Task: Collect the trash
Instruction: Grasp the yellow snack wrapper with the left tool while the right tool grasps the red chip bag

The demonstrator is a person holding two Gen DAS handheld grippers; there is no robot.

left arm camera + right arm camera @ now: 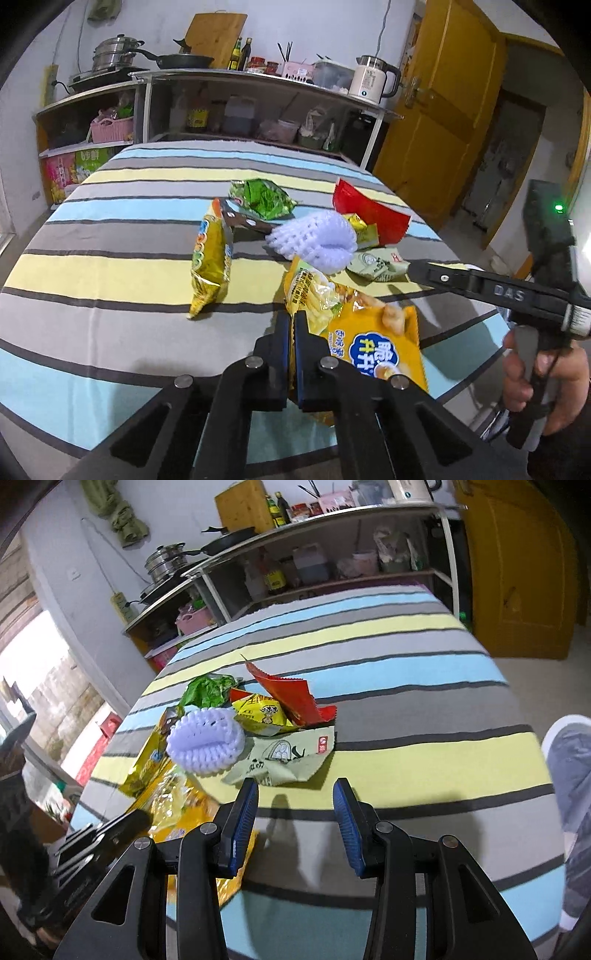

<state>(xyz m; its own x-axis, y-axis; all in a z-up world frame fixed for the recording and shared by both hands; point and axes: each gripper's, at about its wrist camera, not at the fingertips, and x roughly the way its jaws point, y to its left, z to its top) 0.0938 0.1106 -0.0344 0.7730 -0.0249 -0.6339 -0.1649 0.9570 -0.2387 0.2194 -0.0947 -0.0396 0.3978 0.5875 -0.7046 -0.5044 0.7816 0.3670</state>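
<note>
Snack wrappers lie in a heap on the striped tablecloth (110,229). My left gripper (293,325) is shut on the edge of an orange snack bag (376,347), which also shows in the right wrist view (173,812). My right gripper (295,794) is open and empty, just short of a pale green wrapper (288,757); in the left wrist view it reaches in from the right (413,267) toward that wrapper (376,266). Behind lie a white foam fruit net (317,240), a yellow bag (210,258), a green wrapper (264,197) and a red wrapper (369,212).
A metal shelf (258,79) with pots, bottles and a kettle (371,79) stands behind the table. A yellow door (436,110) is at the right. A small yellow packet (262,710) lies under the red wrapper (291,698).
</note>
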